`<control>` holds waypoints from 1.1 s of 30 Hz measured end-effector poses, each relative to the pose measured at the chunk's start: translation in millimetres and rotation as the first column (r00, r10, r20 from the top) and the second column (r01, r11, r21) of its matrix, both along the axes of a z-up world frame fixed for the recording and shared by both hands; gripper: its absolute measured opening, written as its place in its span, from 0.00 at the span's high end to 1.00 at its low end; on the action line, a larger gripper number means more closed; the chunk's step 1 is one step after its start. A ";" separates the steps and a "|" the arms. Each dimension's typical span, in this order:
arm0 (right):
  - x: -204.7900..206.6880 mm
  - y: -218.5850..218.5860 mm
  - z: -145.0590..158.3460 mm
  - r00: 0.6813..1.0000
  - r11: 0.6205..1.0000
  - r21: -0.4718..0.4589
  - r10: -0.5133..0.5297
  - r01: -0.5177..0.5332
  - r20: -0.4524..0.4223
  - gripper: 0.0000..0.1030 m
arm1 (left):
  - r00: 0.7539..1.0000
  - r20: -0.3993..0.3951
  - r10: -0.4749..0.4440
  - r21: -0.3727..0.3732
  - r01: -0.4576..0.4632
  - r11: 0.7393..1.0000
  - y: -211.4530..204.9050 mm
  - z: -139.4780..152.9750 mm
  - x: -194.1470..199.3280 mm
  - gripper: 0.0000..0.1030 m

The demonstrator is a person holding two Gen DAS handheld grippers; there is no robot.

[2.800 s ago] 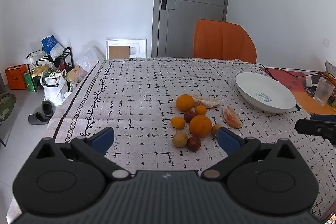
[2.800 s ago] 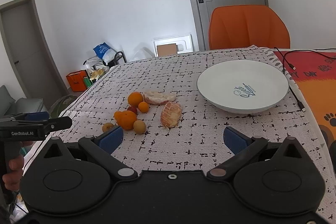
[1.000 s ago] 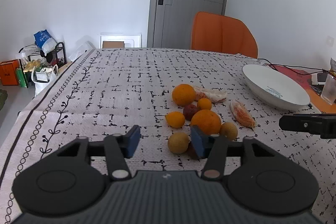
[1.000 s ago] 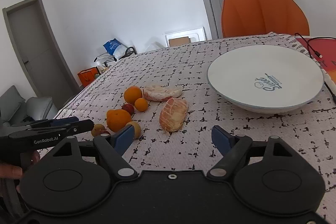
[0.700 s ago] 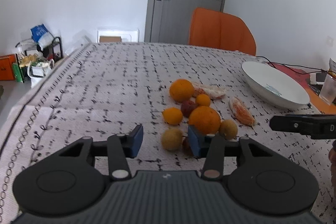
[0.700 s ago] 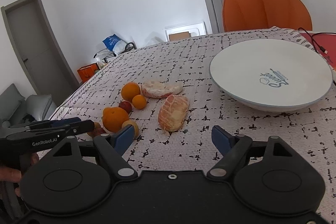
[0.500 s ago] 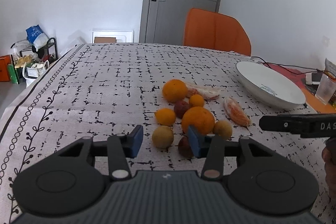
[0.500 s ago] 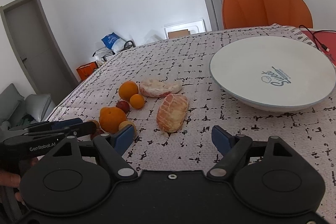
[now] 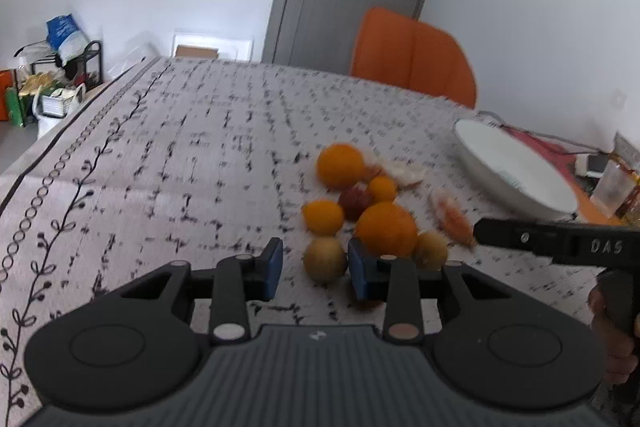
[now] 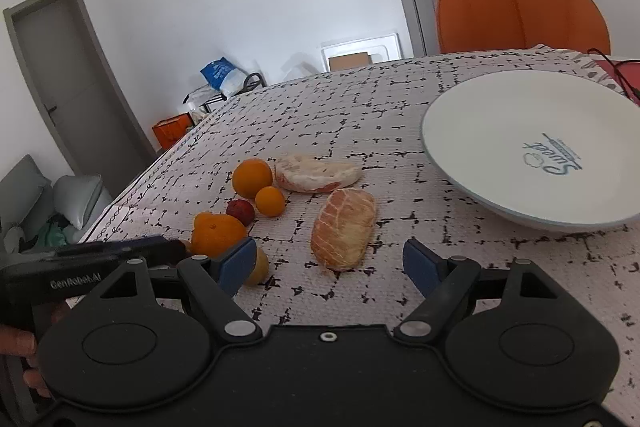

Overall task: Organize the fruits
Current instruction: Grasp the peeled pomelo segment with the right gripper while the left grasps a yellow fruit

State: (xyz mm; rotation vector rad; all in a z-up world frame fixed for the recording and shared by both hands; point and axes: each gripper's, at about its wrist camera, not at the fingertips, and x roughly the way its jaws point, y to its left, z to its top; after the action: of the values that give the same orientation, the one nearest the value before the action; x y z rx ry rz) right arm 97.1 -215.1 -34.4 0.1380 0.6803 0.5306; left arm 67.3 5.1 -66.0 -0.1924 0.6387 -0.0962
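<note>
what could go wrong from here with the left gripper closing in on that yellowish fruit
1. The left hand-held gripper has just been closing around the yellow-brown fruit, but its pads do not clearly press it yet; a round fruit could squirt out.
2. The right pad sits close to the large orange and a dark fruit half hidden under it, so it may nudge them rolling.
3. The right hand-held gripper hangs open nearby over the peeled segment; the two could bump.

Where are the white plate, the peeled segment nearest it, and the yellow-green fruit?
white plate (image 10: 500,131): right wrist view, bare inner surface.
peeled segment (image 10: 344,227): right wrist view, middle.
yellow-green fruit (image 9: 324,259): left wrist view, centre.
</note>
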 end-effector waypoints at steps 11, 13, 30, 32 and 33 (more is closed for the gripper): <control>17.4 14.4 -5.4 1.000 0.999 -0.038 -0.006 0.005 -0.008 0.33 | 0.999 0.021 0.027 -0.002 -0.027 1.000 9.3 2.4 -2.6 0.79; 21.1 17.1 -5.6 1.000 0.999 -0.042 -0.006 0.006 -0.005 0.36 | 0.999 0.029 0.031 0.004 -0.031 1.000 9.8 4.0 -2.8 0.79; 20.4 -0.4 8.8 0.997 0.998 0.028 -0.056 0.055 0.046 0.68 | 0.996 0.084 0.013 0.035 -0.016 0.999 -8.8 26.0 4.7 0.79; 19.0 -4.2 14.5 0.997 0.998 0.039 -0.052 0.050 0.061 0.68 | 0.996 0.093 0.002 0.040 -0.006 0.999 -13.9 29.7 6.4 0.79; 18.0 -6.9 17.3 0.996 0.998 0.047 -0.051 0.048 0.067 0.68 | 0.995 0.098 -0.003 0.043 -0.001 0.999 -17.0 31.6 7.5 0.79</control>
State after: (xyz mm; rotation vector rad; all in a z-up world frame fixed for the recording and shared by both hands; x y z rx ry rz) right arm 115.2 -222.0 -17.1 0.1781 0.5966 0.5016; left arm 74.9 -11.9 -34.4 -0.1451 0.5423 -0.0924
